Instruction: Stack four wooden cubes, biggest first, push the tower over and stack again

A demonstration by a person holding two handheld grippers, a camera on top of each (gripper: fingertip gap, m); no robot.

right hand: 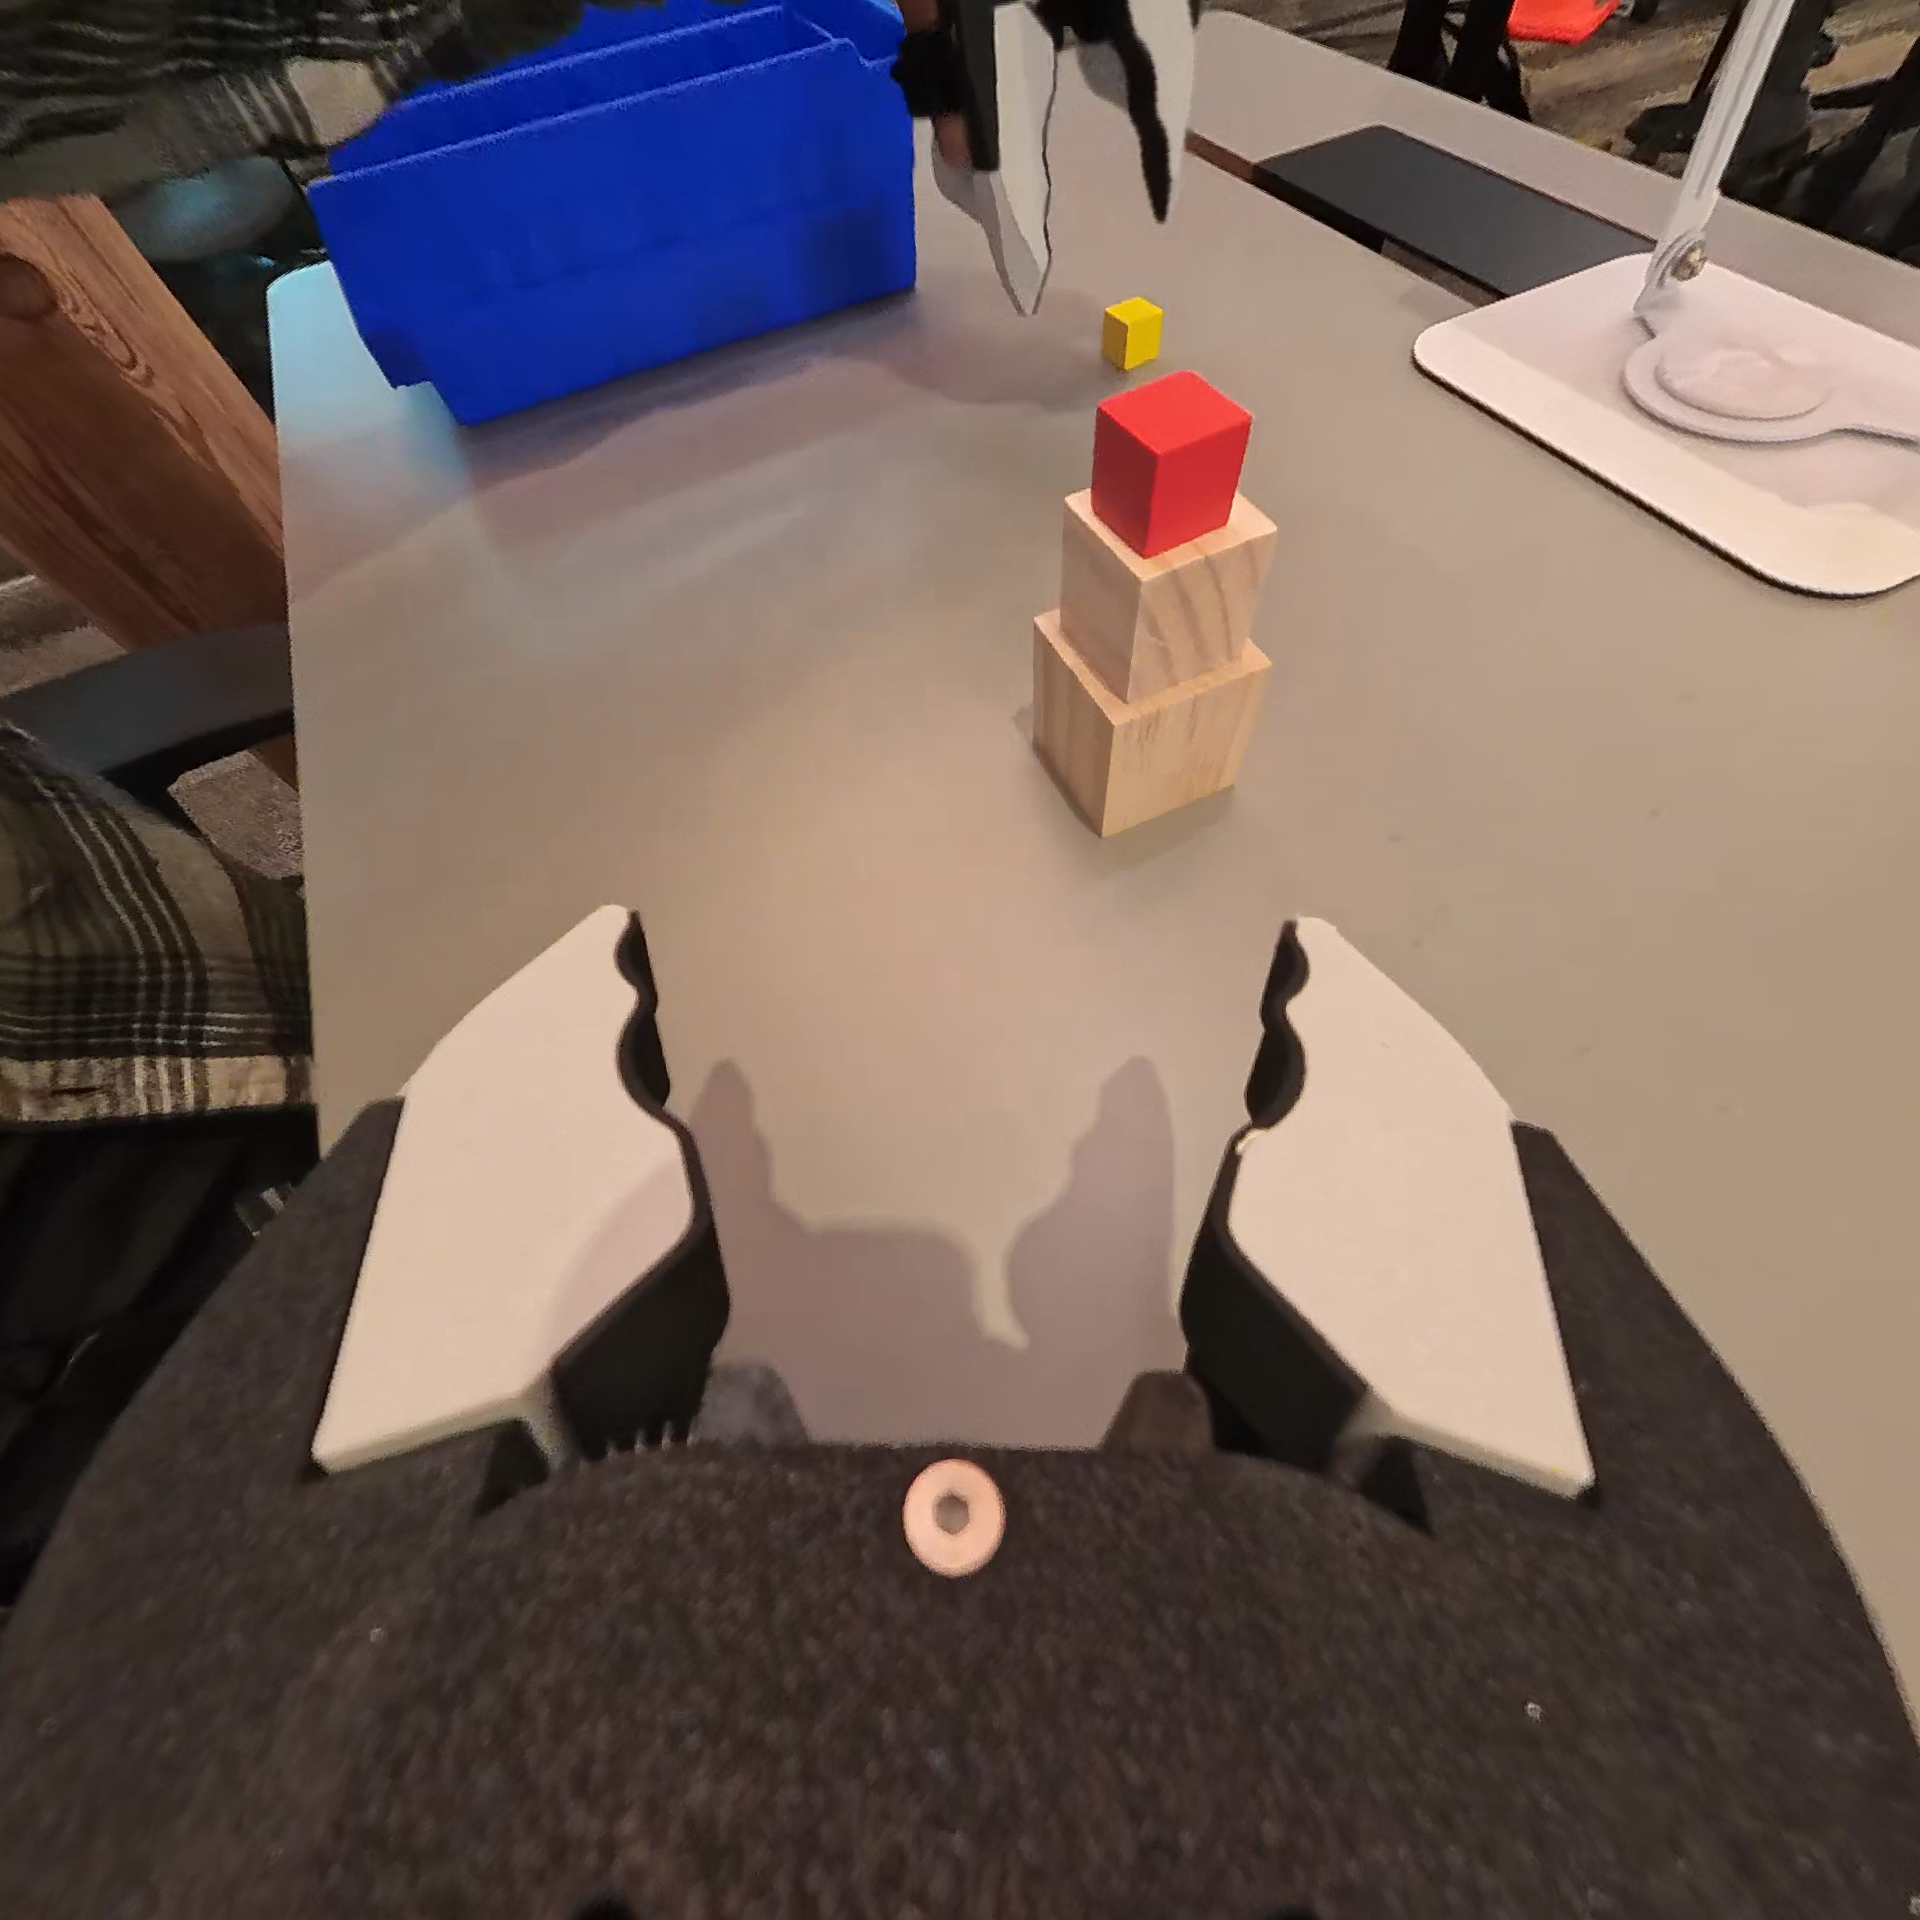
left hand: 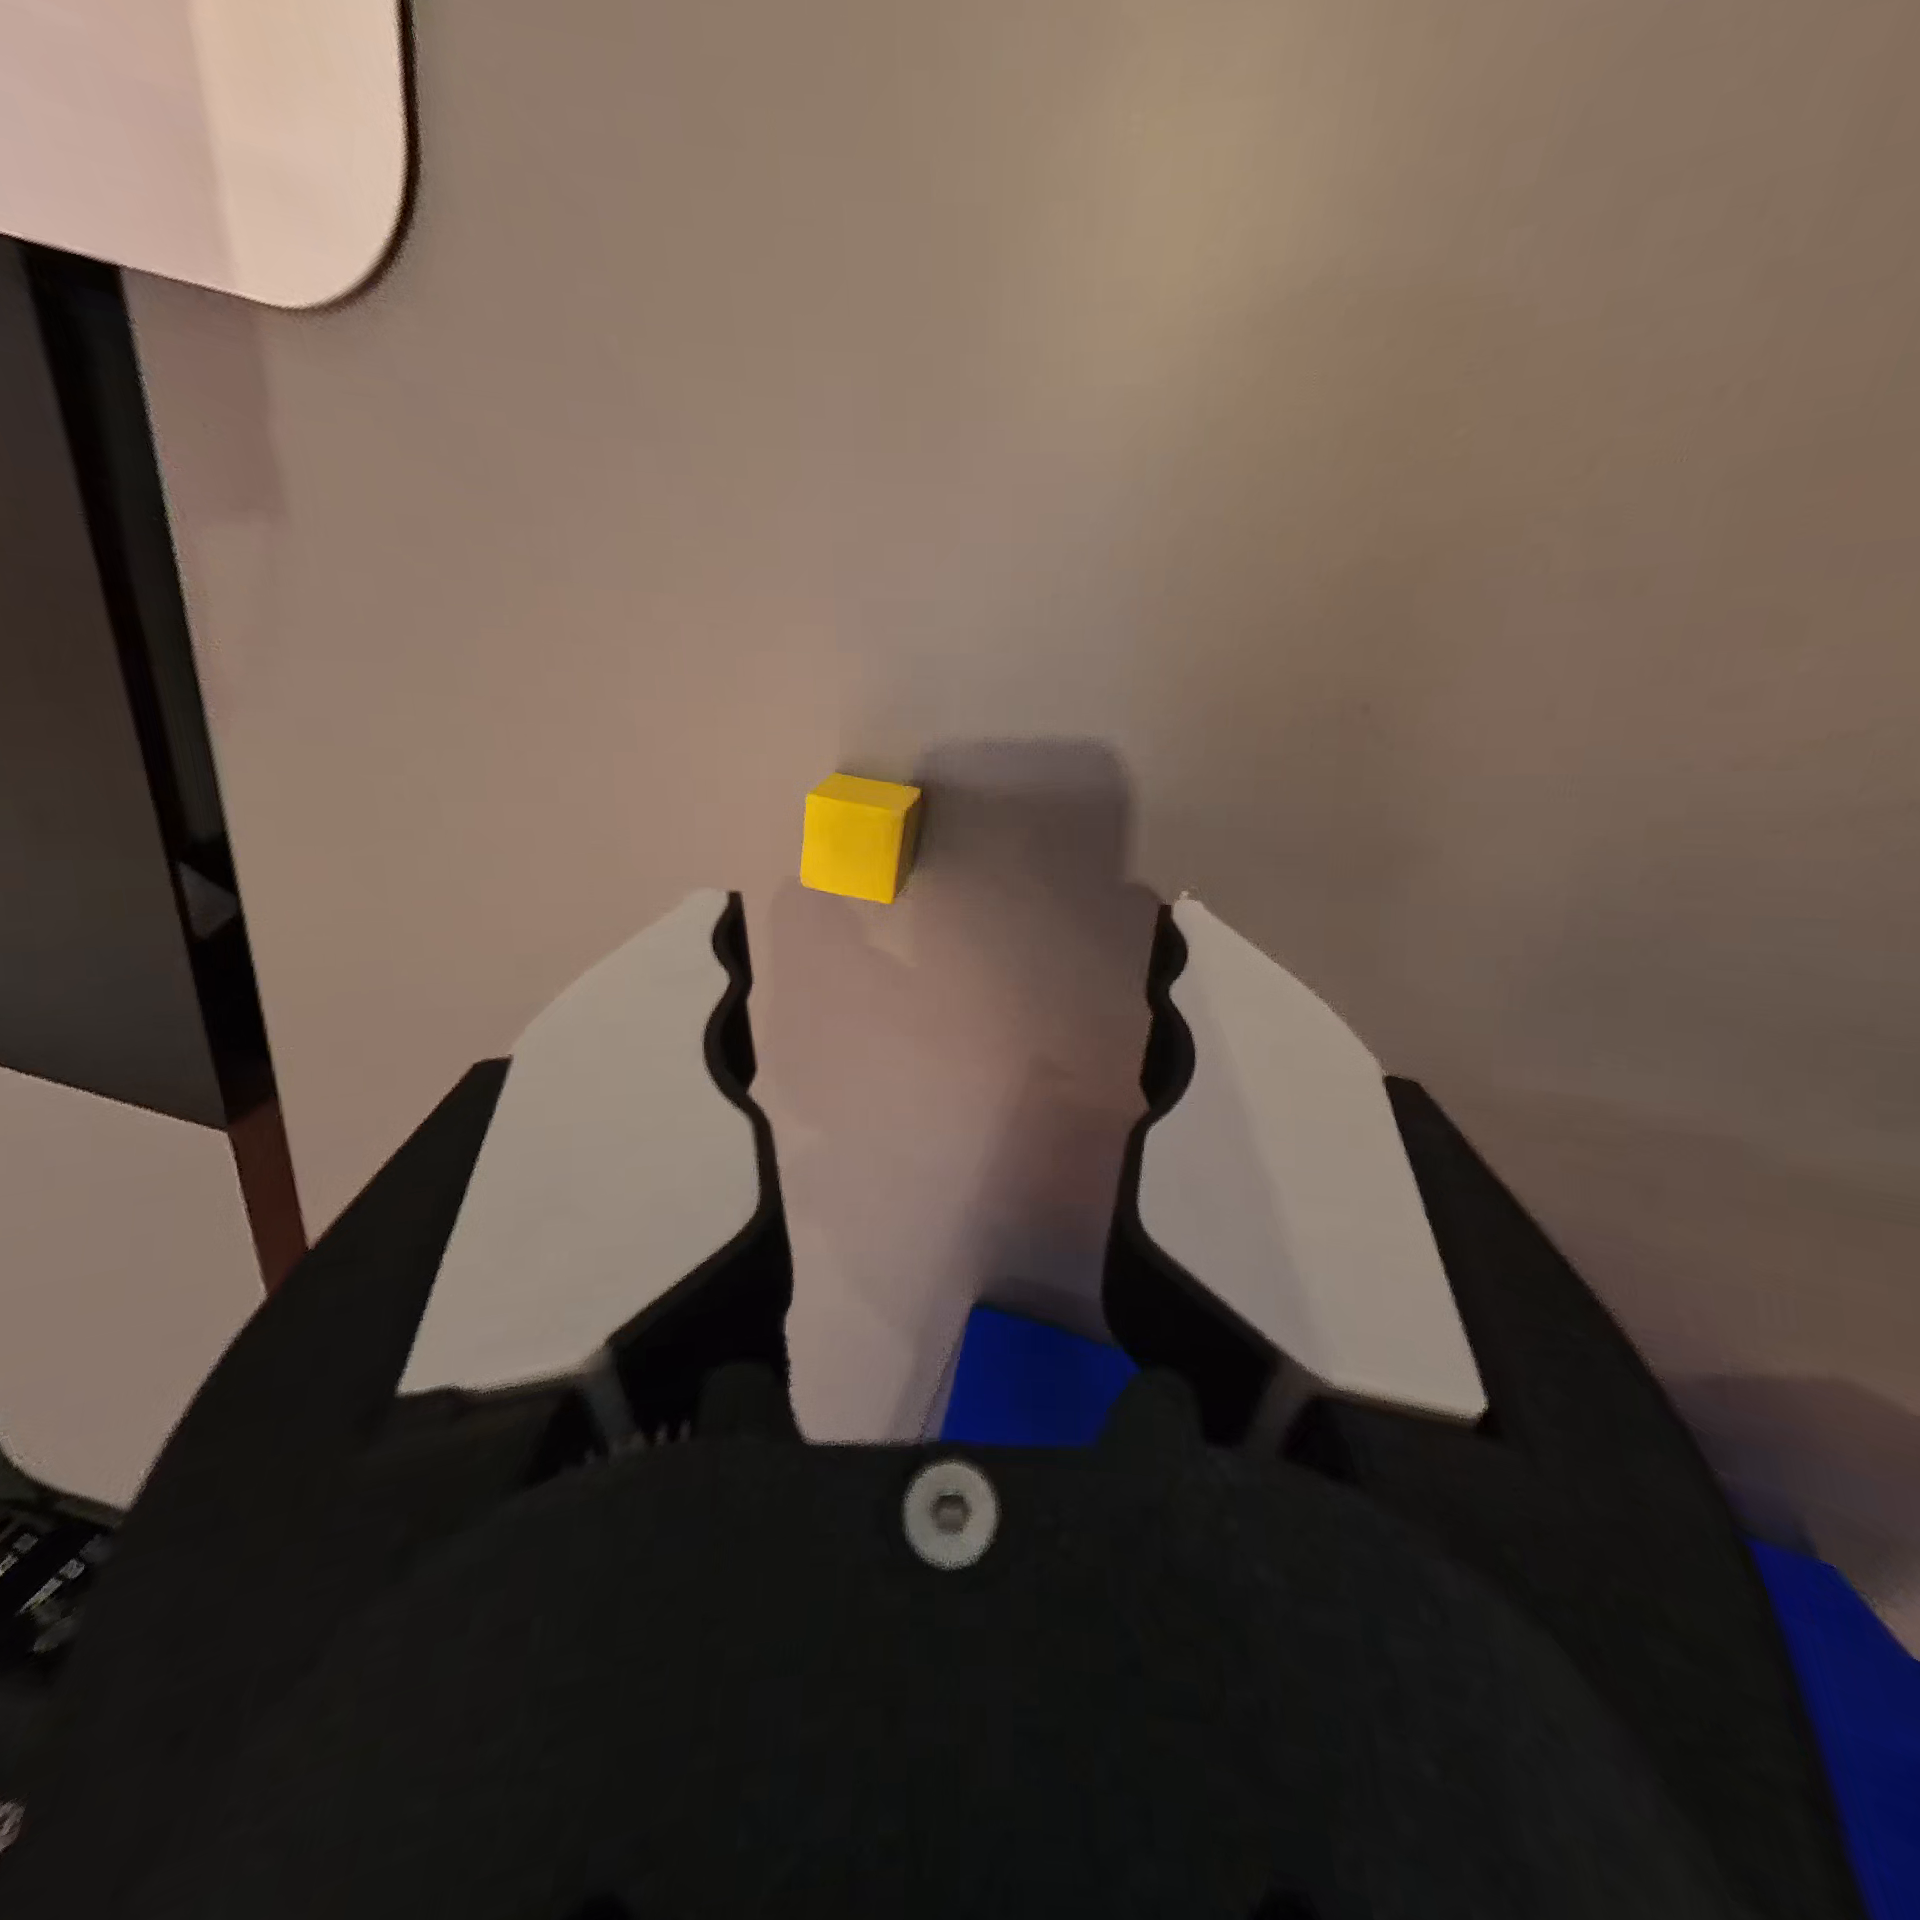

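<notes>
A tower of three cubes stands on the grey table: a large plain wood cube (right hand: 1148,732) at the bottom, a smaller plain wood cube (right hand: 1174,597) on it, and a red cube (right hand: 1169,473) on top. A small yellow cube (right hand: 1132,332) lies alone beyond the tower; it also shows in the left wrist view (left hand: 860,837). My left gripper (left hand: 951,904) is open and empty, hovering above the table just short of the yellow cube; it also shows in the right wrist view (right hand: 1091,249). My right gripper (right hand: 961,925) is open and empty, well short of the tower.
A blue plastic bin (right hand: 623,208) stands at the far left of the table. A white stand base (right hand: 1683,416) sits at the right, with a black pad (right hand: 1444,197) beyond it. A person's plaid sleeve (right hand: 125,935) is at the left table edge. My right tips are roughly 11 cm from the smaller plain wood cube (right hand: 1174,597).
</notes>
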